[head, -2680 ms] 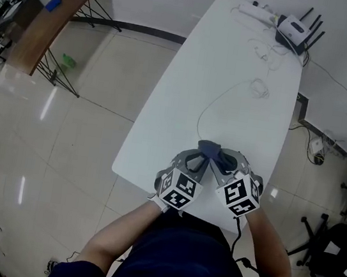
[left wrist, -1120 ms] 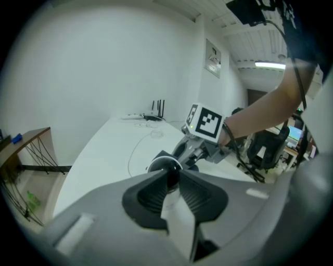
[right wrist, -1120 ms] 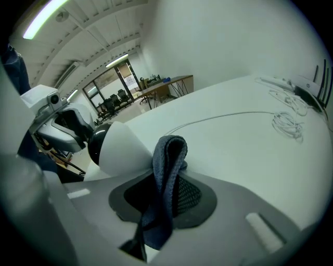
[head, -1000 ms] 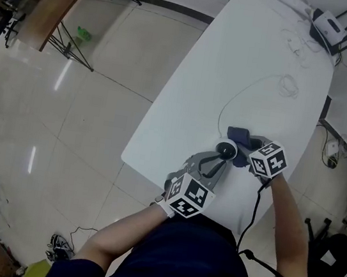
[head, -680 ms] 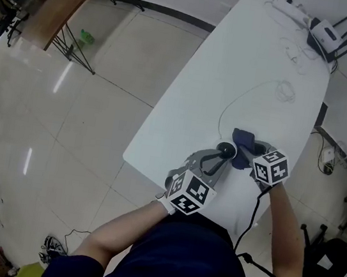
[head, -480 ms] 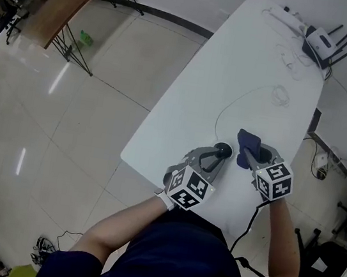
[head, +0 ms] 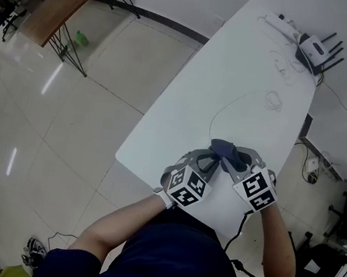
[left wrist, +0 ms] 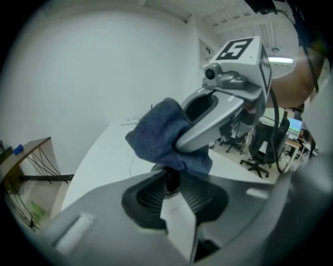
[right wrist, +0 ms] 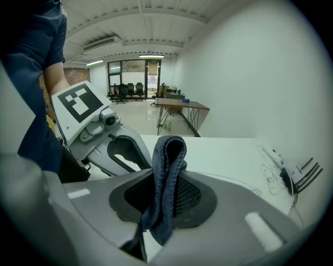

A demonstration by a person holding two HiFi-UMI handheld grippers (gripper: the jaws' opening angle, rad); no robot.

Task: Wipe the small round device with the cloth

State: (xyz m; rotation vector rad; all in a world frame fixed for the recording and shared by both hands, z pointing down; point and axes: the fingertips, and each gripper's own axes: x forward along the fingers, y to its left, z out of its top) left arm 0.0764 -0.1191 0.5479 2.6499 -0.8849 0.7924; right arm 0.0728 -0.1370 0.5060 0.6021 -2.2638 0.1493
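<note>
White table (head: 234,79), near edge: left gripper (head: 207,161) partly closed, pinching small round device (left wrist: 170,178). Right gripper (head: 240,159) just right of it, clamped on blue cloth (head: 226,149), which drapes over the device top.

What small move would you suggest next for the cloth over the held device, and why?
Probably draw the right gripper sideways in a short stroke: it pinches the cloth, which appears to rest on the small round device clamped in the left gripper.
</note>
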